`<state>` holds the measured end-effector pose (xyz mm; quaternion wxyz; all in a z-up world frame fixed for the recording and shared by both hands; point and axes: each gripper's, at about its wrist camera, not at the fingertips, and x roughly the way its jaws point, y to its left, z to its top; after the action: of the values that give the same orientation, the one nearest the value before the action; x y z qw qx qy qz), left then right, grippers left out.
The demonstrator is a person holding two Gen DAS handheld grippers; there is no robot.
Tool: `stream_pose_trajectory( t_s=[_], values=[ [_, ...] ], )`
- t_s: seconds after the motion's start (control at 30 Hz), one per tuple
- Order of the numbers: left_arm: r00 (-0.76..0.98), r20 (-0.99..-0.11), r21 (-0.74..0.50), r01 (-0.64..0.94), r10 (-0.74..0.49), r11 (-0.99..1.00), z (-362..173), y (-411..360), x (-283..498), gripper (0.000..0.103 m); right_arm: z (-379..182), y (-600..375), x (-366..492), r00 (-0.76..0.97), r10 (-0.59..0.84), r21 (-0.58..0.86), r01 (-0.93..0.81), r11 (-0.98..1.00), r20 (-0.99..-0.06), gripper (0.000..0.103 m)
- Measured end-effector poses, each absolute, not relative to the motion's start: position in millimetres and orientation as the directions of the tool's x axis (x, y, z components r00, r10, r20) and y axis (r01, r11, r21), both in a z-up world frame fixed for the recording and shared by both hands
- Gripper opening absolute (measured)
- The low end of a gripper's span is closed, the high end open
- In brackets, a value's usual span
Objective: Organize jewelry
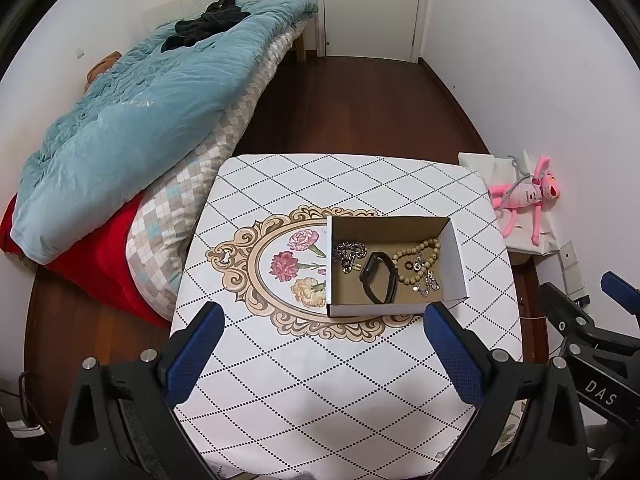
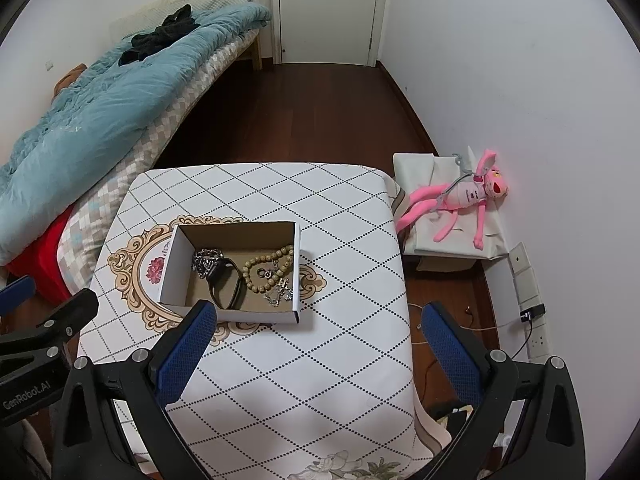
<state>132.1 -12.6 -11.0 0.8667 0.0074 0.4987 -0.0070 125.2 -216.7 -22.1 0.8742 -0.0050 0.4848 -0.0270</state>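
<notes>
A small open cardboard box (image 1: 458,256) (image 2: 170,264) stands on the table with the diamond-pattern cloth (image 1: 320,380) (image 2: 340,240). Inside it lie a black wristband (image 1: 378,276) (image 2: 226,286), a wooden bead bracelet (image 1: 416,260) (image 2: 260,272), a silver chain (image 1: 350,252) (image 2: 206,260) and a small silver necklace (image 1: 428,282) (image 2: 280,292). My left gripper (image 1: 324,352) is open and empty, above the table in front of the box. My right gripper (image 2: 316,348) is open and empty, in front and to the right of the box. Each gripper shows at the edge of the other's view.
A bed with a blue quilt (image 1: 132,120) (image 2: 100,104) lies to the left of the table. A pink plush toy (image 1: 528,196) (image 2: 460,200) rests on a white covered box by the right wall. A white door (image 1: 372,4) is at the far end. Dark wooden floor runs between.
</notes>
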Motion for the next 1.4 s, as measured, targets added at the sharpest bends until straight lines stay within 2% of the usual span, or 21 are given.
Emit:
stream_pose_trajectory(
  t_s=[1.4],
  values=[
    [0.510,-0.860,0.008,0.012,0.001,1.000,-8.9,-12.9,126.5,0.102,-19.9,-212.3,119.0,0.522,-0.053,-0.039,0.038,0.999,-0.851,0.103]
  ],
)
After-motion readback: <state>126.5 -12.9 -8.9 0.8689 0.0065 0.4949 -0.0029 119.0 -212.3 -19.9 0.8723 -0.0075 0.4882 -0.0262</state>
